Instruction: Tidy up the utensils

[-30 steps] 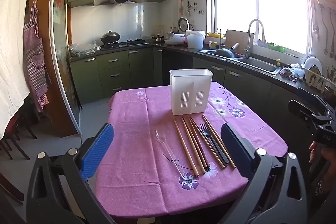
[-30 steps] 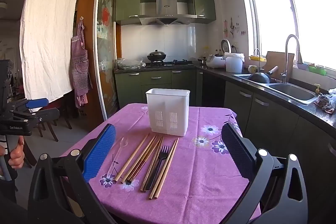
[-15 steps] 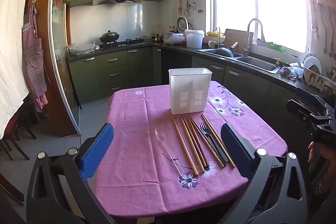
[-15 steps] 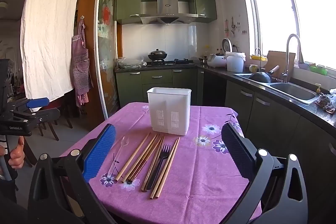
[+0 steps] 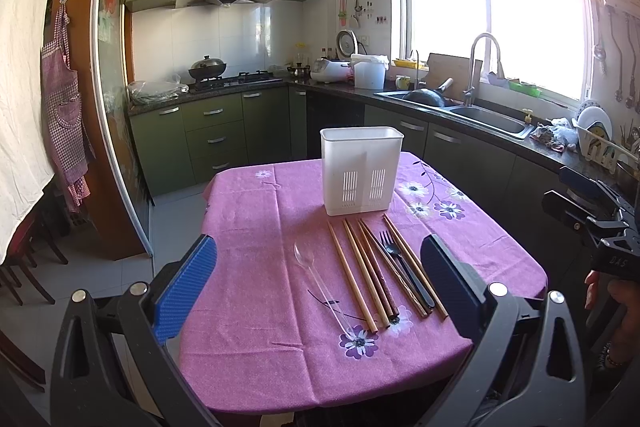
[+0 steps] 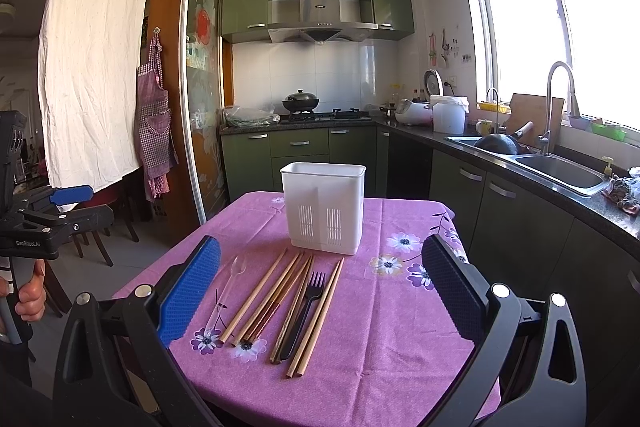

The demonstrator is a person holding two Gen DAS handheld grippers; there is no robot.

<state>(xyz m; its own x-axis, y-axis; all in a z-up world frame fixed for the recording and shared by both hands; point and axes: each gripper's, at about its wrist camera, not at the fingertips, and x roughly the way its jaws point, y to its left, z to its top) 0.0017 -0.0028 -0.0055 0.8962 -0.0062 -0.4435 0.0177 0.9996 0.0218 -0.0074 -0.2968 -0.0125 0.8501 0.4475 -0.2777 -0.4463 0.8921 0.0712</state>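
Purple cloth with printed flowers covers the table (image 5: 248,227), and on it, toward the far side, stands one white plastic holder (image 5: 361,171) with slotted vents low on its front and a divider that makes two compartments; nothing shows above its rim. Just in front of the holder the utensils lie flat in a row, pointing roughly from near to far. Furthest left in the left wrist view is one clear plastic spoon (image 5: 320,287), bowl toward the holder. Beside it lie the chopsticks (image 5: 362,275), wooden and in several shades from pale to dark brown; about eight can be counted, but some overlap, so the exact number is uncertain. One black fork (image 5: 402,269) lies among them toward the right, tines toward the holder, with a pale pair of chopsticks on its right side. The left hand-held gripper (image 5: 320,273) hangs above the near edge of the table with its fingers spread wide, one blue pad and one dark pad well apart, and nothing between them. The right hand-held gripper (image 6: 320,283) is likewise wide open and empty, above the near right part of the table. In each view the other gripper shows at the frame edge, gripped by a hand (image 6: 30,293) off the table's side.
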